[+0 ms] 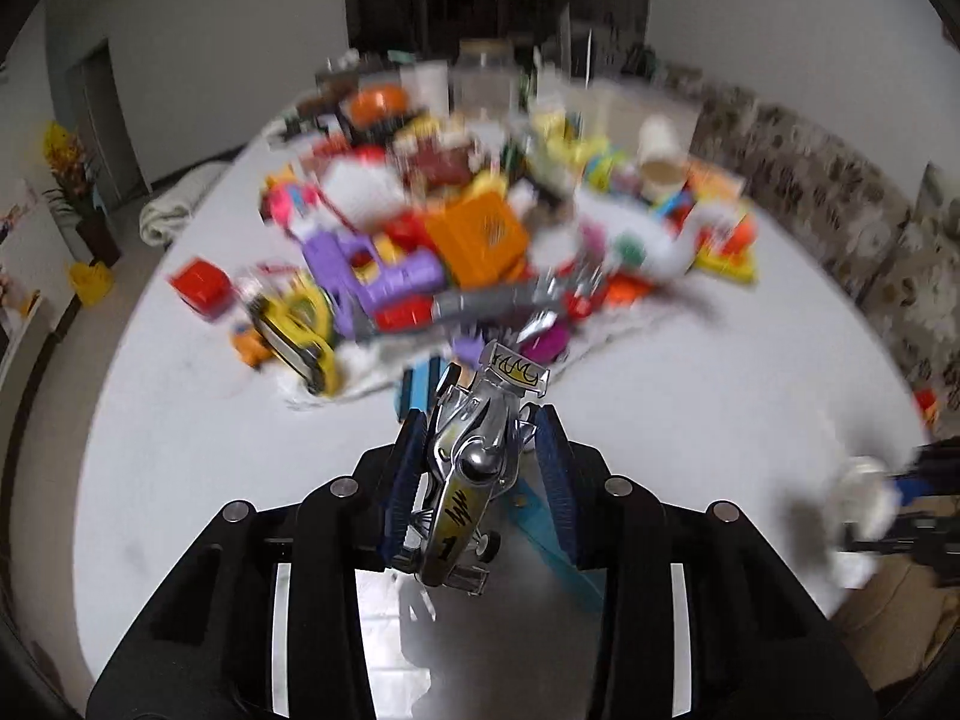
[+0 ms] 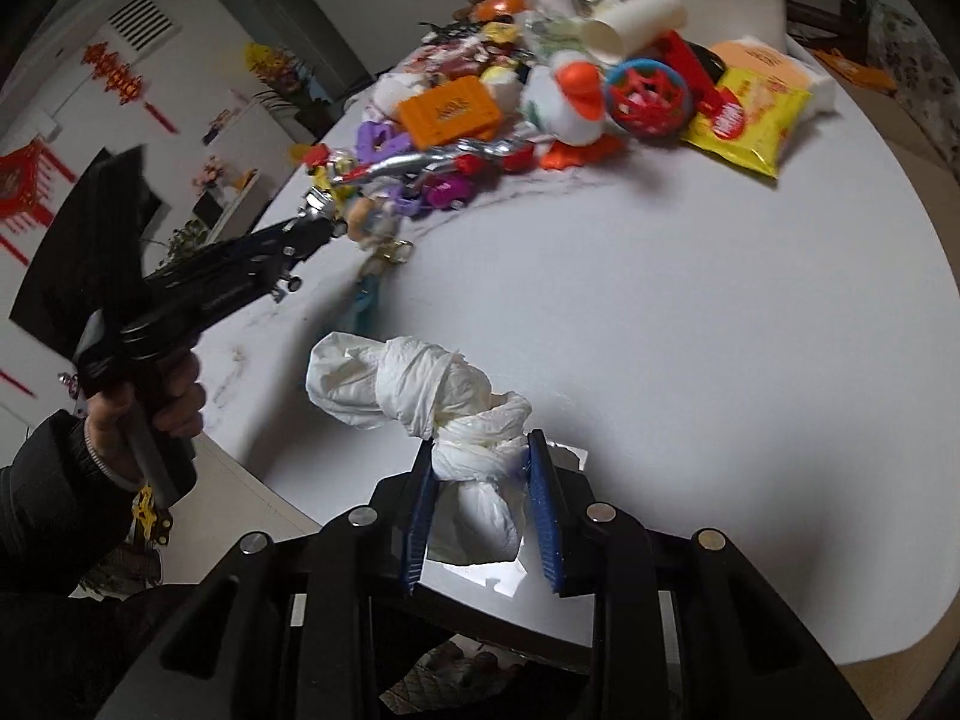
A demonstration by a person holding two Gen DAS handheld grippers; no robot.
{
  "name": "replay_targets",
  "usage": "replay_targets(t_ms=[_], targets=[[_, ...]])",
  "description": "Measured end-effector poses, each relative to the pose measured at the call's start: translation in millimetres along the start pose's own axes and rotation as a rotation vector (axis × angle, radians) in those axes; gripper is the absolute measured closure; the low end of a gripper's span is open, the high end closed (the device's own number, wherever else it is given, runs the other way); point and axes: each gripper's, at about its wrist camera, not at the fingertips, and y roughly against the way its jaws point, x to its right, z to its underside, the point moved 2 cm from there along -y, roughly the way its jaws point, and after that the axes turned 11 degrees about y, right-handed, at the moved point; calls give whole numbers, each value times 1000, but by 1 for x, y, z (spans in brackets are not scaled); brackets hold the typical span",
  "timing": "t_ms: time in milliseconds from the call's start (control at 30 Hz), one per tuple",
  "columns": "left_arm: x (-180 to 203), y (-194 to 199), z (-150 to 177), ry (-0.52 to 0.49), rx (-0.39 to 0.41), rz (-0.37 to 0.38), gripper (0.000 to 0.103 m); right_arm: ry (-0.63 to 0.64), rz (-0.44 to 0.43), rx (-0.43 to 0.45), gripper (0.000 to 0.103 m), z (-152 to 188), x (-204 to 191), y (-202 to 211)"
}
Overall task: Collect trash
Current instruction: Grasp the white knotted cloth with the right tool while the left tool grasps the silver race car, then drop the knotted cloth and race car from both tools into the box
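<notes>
My left gripper [image 1: 480, 426] is shut on a silver toy race car [image 1: 474, 468] marked "1" and holds it above the white table [image 1: 210, 420]. My right gripper [image 2: 480, 450] is shut on a twisted white tissue wad [image 2: 444, 414], held over the near table edge. The left gripper with the car also shows in the right wrist view [image 2: 300, 234], at the left. The right gripper with the tissue shows blurred in the left wrist view [image 1: 864, 498], at the right edge. A heap of toys and wrappers [image 1: 456, 228] covers the far half of the table.
In the heap are an orange box [image 2: 450, 111], a white duck toy [image 2: 570, 96], a red-blue ball [image 2: 645, 96], a yellow snack bag [image 2: 750, 120] and a paper cup [image 2: 630, 21]. A blue strip [image 2: 363, 297] lies near the table's edge. A patterned sofa [image 1: 840, 192] stands behind.
</notes>
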Motion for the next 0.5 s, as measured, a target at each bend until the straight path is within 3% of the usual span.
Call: replay_targets(t_ms=[267, 400, 500], targets=[[12, 89, -5, -12, 98, 29, 66, 94, -57, 20, 74, -11, -21, 14], [24, 118, 35, -95, 32, 45, 65, 164, -125, -61, 74, 17, -43, 24], [32, 124, 79, -153, -74, 65, 65, 202, -165, -158, 74, 45, -55, 17]])
